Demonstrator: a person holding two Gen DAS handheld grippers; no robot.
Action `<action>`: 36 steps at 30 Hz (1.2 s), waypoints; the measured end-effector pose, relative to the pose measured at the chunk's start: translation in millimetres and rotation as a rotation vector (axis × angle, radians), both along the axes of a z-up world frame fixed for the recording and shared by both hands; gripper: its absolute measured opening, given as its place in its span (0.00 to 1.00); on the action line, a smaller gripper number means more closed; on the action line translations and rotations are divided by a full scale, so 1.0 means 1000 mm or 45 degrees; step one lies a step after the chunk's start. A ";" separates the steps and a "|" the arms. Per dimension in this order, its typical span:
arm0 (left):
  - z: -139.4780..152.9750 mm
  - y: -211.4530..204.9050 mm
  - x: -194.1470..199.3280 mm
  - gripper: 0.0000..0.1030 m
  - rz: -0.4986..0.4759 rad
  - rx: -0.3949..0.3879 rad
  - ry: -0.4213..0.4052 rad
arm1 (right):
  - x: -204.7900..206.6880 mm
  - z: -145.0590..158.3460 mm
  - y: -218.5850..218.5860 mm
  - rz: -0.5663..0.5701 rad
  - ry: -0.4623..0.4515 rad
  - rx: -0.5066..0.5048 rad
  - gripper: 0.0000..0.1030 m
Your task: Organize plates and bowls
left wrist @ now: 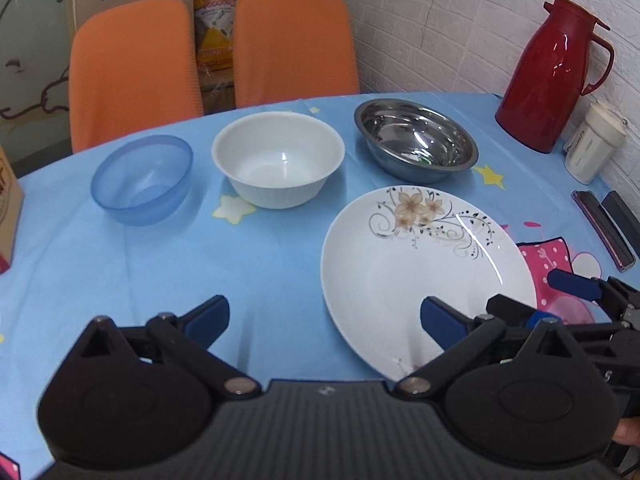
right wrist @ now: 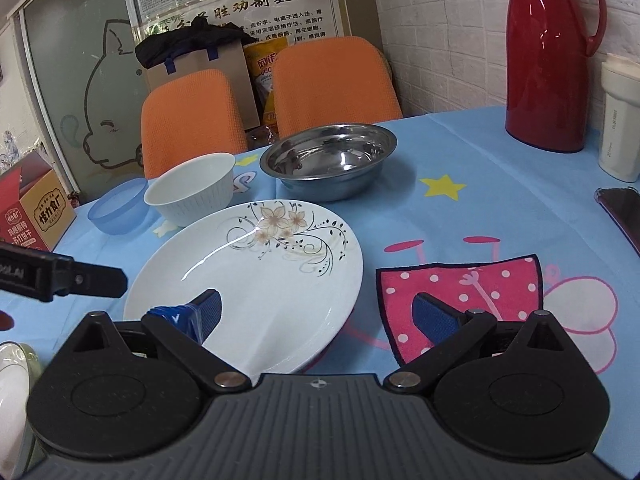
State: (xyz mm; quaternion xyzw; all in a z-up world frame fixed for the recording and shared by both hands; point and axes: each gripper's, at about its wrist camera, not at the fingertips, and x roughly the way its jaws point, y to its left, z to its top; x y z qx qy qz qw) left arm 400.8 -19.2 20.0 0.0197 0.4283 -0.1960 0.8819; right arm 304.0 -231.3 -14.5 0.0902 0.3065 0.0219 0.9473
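A white plate with a flower pattern (left wrist: 424,264) (right wrist: 256,276) lies on the blue tablecloth (left wrist: 260,264). Behind it stand a blue plastic bowl (left wrist: 142,178) (right wrist: 118,208), a white bowl (left wrist: 278,158) (right wrist: 192,194) and a steel bowl (left wrist: 416,140) (right wrist: 330,160). My left gripper (left wrist: 324,316) is open and empty; its right finger hangs over the plate's near left rim. My right gripper (right wrist: 316,314) is open and empty; its left finger hangs over the plate's near rim. The right gripper also shows at the right edge of the left wrist view (left wrist: 576,284).
A red thermos jug (left wrist: 550,76) (right wrist: 550,56) and a white cup (left wrist: 594,144) (right wrist: 622,120) stand at the far right by the brick wall. Two orange chairs (left wrist: 132,72) (right wrist: 332,84) stand behind the table. A red box (right wrist: 32,208) sits at the left. A dark flat case (left wrist: 604,228) lies at the right edge.
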 end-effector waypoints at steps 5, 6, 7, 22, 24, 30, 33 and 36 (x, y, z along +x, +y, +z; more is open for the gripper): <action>-0.016 -0.015 0.022 0.98 0.007 -0.038 0.089 | 0.011 -0.007 -0.001 0.013 0.042 -0.004 0.87; -0.018 -0.018 0.023 0.98 0.004 -0.032 0.085 | 0.013 -0.008 -0.001 0.013 0.049 -0.006 0.87; -0.020 -0.022 0.025 0.98 -0.005 -0.025 0.082 | 0.016 -0.009 -0.001 0.011 0.056 -0.007 0.87; -0.041 -0.049 0.030 0.98 0.009 0.094 0.041 | 0.035 -0.020 0.015 0.084 0.072 -0.140 0.89; -0.041 -0.049 0.028 0.98 0.012 0.100 0.032 | 0.036 -0.020 0.015 0.083 0.072 -0.143 0.89; -0.042 -0.051 0.027 0.98 0.036 0.104 0.024 | 0.035 -0.021 0.015 0.080 0.053 -0.146 0.89; -0.042 -0.052 0.027 0.98 0.053 0.106 0.022 | 0.035 -0.021 0.017 0.072 0.054 -0.152 0.89; -0.042 -0.052 0.027 0.98 0.057 0.105 0.020 | 0.036 -0.021 0.018 0.074 0.053 -0.152 0.89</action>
